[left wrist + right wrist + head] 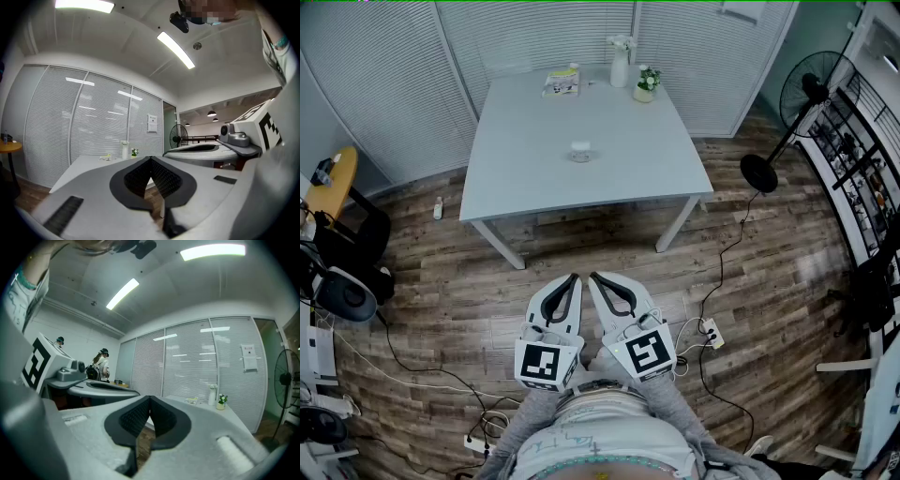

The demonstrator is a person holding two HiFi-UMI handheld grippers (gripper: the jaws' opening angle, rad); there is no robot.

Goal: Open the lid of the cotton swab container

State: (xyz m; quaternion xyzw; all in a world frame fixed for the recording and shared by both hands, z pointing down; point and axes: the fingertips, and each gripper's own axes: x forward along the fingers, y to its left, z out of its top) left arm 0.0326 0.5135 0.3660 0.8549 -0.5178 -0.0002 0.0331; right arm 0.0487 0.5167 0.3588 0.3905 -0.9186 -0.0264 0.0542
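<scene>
Well ahead of both sets of jaw tips, at the middle of the white table [525, 183], stands the cotton swab container [580, 150], untouched. It looks small and light and nothing braces it, so a one-sided push on the lid [580, 145] would likely slide or tip it rather than open it. A pinch that is too hard could squash it or spill the swabs. At this range it reads as a low, round, clear-sided tub with a pale top. Whether the lid hinges or lifts off I cannot tell, and guessing wrong would waste the pull. Beyond it, farther from the jaws along the table's far edge, are a yellow-and-white packet [562, 82], a white spray bottle [620, 64] and a small potted plant [647, 82]. An overshooting reach could knock these. The left gripper [574, 277] and right gripper [593, 276] are held level side by side over the wooden floor, short of the table's near edge. Each has its jaws pressed together on nothing, so they must spread before any grip. Cables and a power strip [710, 333] lie on the floor just right of the right jaws, a trip hazard on the approach.
</scene>
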